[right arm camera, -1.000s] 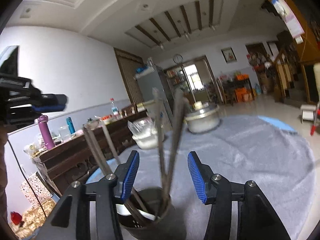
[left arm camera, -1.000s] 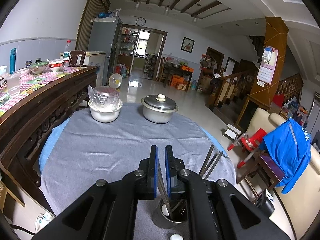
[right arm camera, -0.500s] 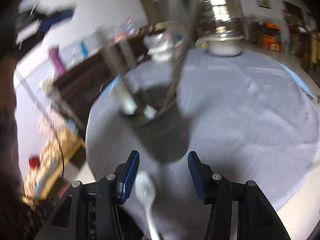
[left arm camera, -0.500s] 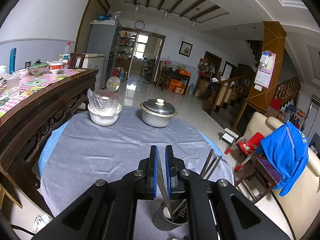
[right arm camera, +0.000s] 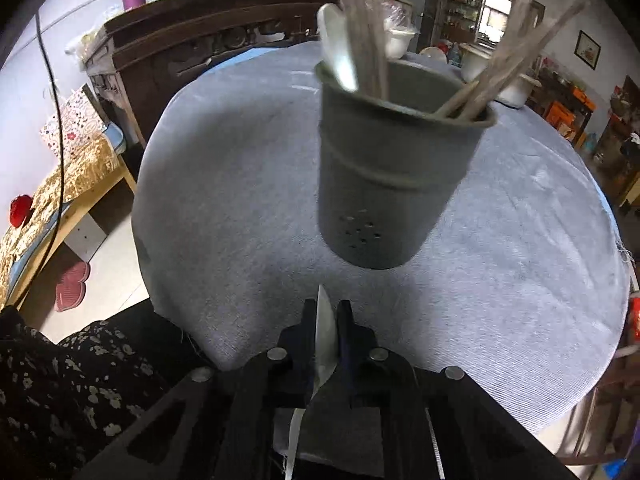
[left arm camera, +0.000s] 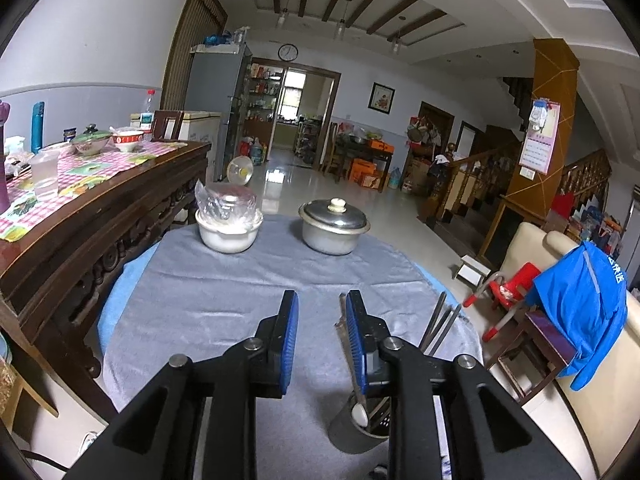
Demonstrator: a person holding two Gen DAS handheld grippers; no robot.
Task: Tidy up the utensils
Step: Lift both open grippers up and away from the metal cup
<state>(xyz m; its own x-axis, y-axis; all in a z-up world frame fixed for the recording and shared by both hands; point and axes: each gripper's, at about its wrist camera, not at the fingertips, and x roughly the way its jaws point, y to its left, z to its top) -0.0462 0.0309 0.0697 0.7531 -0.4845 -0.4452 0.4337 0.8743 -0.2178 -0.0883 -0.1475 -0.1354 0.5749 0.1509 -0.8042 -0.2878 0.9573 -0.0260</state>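
A grey perforated utensil cup stands on the grey tablecloth and holds several chopsticks and a white spoon. It also shows in the left wrist view, low down under my left gripper, which is open and empty above it. Chopsticks stick up to the right of the gripper. My right gripper is shut on a white spoon at the near table edge, in front of the cup.
A white bowl covered with plastic and a lidded metal pot stand at the far side of the round table. A dark wooden sideboard runs along the left. Chairs and a blue jacket are to the right.
My left gripper has opened and let go of the chopsticks into the cup. My right gripper has tilted down to the table's near edge and closed on the white spoon.
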